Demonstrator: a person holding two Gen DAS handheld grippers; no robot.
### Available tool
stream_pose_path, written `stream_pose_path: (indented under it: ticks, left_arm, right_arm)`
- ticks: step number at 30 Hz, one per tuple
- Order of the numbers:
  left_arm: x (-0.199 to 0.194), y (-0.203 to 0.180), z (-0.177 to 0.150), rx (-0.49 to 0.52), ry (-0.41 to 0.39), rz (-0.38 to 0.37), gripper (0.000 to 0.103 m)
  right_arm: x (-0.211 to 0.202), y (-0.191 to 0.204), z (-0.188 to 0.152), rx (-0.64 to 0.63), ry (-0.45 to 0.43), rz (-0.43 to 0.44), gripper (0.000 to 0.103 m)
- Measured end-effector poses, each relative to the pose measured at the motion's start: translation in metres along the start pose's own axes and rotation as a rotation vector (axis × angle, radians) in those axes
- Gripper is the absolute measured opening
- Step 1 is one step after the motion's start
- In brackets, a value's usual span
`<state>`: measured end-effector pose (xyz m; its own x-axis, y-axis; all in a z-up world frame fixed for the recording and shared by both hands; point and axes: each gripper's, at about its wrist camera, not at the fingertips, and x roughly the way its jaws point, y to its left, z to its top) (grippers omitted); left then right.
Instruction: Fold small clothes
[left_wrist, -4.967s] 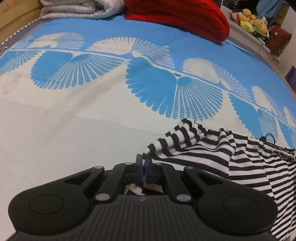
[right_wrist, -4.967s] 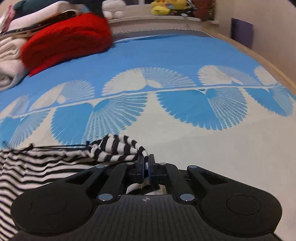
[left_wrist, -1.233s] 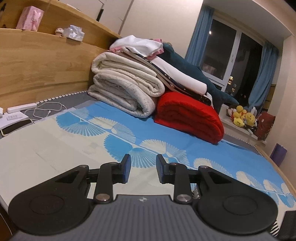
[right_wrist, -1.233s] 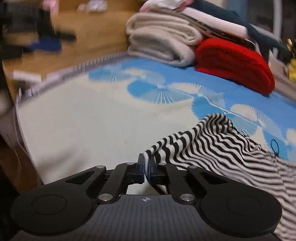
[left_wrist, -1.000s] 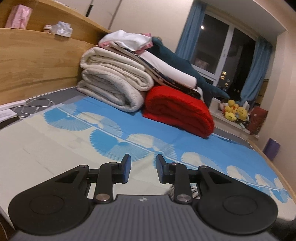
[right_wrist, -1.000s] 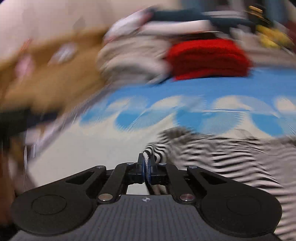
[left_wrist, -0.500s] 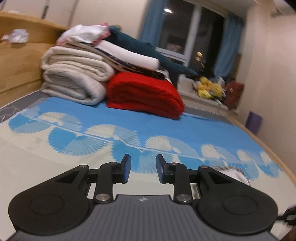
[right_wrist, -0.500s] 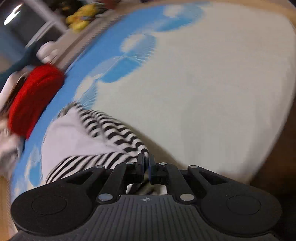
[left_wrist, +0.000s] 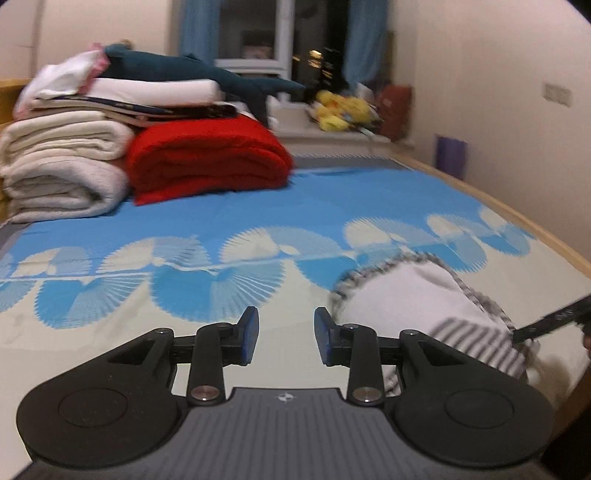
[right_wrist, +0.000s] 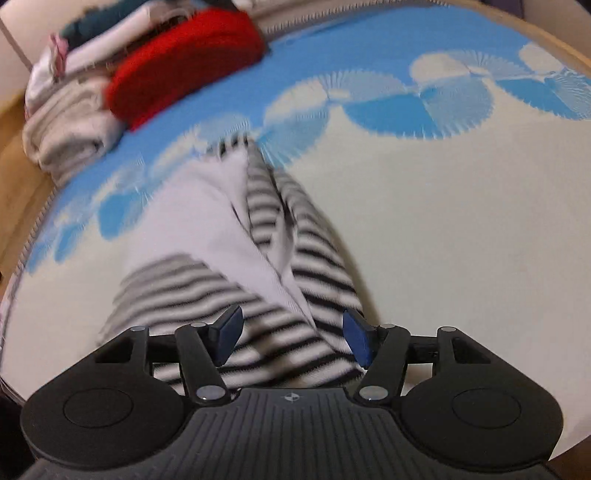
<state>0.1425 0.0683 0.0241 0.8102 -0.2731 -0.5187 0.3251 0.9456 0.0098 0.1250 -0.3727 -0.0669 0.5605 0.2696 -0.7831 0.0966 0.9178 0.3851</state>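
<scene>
Both claws, left (left_wrist: 282, 338) and right (right_wrist: 291, 338), are wide open and empty. We see the striped garment (right_wrist: 266, 266) lying rumpled on the bed (right_wrist: 461, 240), directly under the right claw. We judge it light, soft and floppy, so it is best pinched at a hem corner.

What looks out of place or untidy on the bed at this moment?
The striped garment lies unevenly folded near the bed's edge: its plain white inside shows, and the layers do not line up. Both the left gripper and the right gripper are open, holding nothing. The red blanket is neatly folded.
</scene>
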Motion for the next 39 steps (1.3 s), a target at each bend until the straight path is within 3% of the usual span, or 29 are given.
stream_pose_path:
  ticks: [2, 5, 7, 10, 13, 15, 17, 19, 21, 25, 27, 28, 30, 33, 37, 39]
  left_arm:
    - [0.009, -0.016, -0.004, 0.043, 0.040, -0.045, 0.038]
    - [0.024, -0.044, -0.013, 0.076, 0.107, -0.155, 0.039]
    - [0.034, -0.066, -0.015, 0.097, 0.134, -0.192, 0.040]
    - [0.049, -0.089, -0.014, 0.056, 0.149, -0.252, 0.050]
    - [0.069, -0.104, -0.022, -0.006, 0.180, -0.297, 0.051]
    - [0.083, -0.112, -0.035, -0.022, 0.230, -0.328, 0.051]
    - [0.100, -0.121, -0.050, -0.028, 0.336, -0.361, 0.051]
    - [0.113, -0.133, -0.063, 0.045, 0.415, -0.328, 0.056]
    - [0.118, -0.141, -0.070, 0.129, 0.425, -0.292, 0.060]
    - [0.112, -0.130, -0.057, 0.072, 0.396, -0.309, 0.059]
    - [0.109, -0.123, -0.053, 0.049, 0.372, -0.319, 0.059]
    - [0.117, -0.124, -0.059, 0.072, 0.416, -0.298, 0.060]
    - [0.130, -0.124, -0.072, 0.088, 0.481, -0.271, 0.061]
    - [0.130, -0.117, -0.066, 0.021, 0.472, -0.293, 0.060]
    - [0.114, -0.104, -0.053, -0.054, 0.412, -0.306, 0.059]
    - [0.113, -0.100, -0.050, -0.096, 0.404, -0.322, 0.059]
  right_arm:
    - [0.010, 0.000, -0.004, 0.004, 0.056, 0.031, 0.043]
    - [-0.001, 0.014, -0.015, -0.081, 0.045, 0.043, 0.008]
    - [-0.020, 0.008, -0.020, -0.062, -0.010, 0.084, 0.007]
    - [-0.056, -0.011, -0.020, 0.047, -0.129, 0.186, 0.007]
    - [-0.079, -0.023, -0.028, 0.065, -0.152, 0.201, 0.007]
    - [-0.078, -0.031, -0.035, 0.069, -0.116, 0.182, 0.007]
    - [-0.073, -0.036, -0.044, 0.045, -0.044, 0.159, 0.007]
    - [-0.059, -0.038, -0.051, 0.008, 0.035, 0.088, 0.007]
    - [-0.042, -0.040, -0.055, -0.004, 0.101, 0.034, 0.007]
    - [-0.027, -0.033, -0.056, -0.034, 0.120, -0.012, 0.007]
    - [-0.032, -0.030, -0.050, -0.017, 0.100, -0.021, 0.013]
    - [-0.039, -0.029, -0.044, -0.006, 0.064, -0.030, 0.014]
    - [-0.059, -0.030, -0.033, 0.025, -0.059, -0.032, 0.020]
    - [-0.068, -0.031, -0.005, 0.081, -0.189, 0.036, 0.029]
    - [-0.036, -0.024, 0.028, 0.124, -0.199, 0.106, 0.037]
    - [-0.013, -0.020, 0.041, 0.157, -0.197, 0.077, 0.039]
